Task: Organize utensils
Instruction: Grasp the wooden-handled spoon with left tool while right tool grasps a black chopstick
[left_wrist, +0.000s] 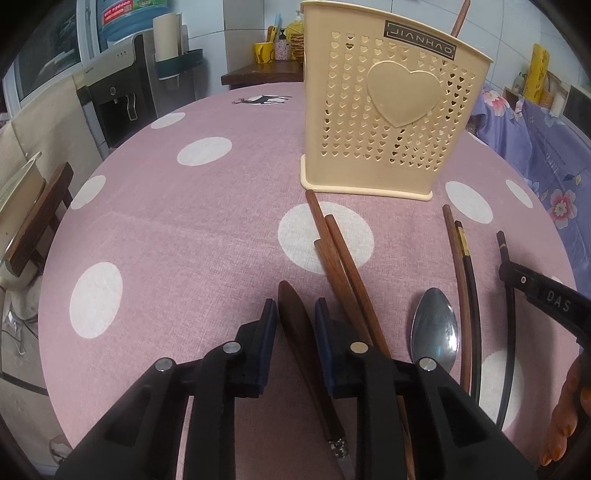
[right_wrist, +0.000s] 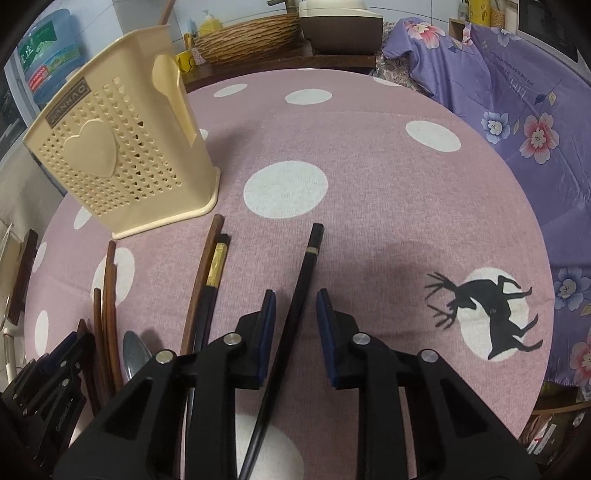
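A cream perforated utensil holder (left_wrist: 388, 110) stands on the pink dotted tablecloth (left_wrist: 184, 240), with one brown stick (left_wrist: 460, 18) in it; it also shows in the right wrist view (right_wrist: 118, 155). My left gripper (left_wrist: 295, 314) is open, its jaws astride a wooden-handled knife (left_wrist: 299, 332) lying on the cloth. Brown chopsticks (left_wrist: 340, 251), a metal spoon (left_wrist: 436, 332) and dark chopsticks (left_wrist: 469, 288) lie to its right. My right gripper (right_wrist: 295, 306) is open around a black chopstick (right_wrist: 303, 280) lying on the cloth.
A water dispenser (left_wrist: 122, 85) and a chair (left_wrist: 33, 221) stand left of the table. A wooden side table (left_wrist: 266, 70) with cups is behind. A purple floral cloth (right_wrist: 517, 110) covers furniture on the right. A wicker basket (right_wrist: 251, 37) sits at the back.
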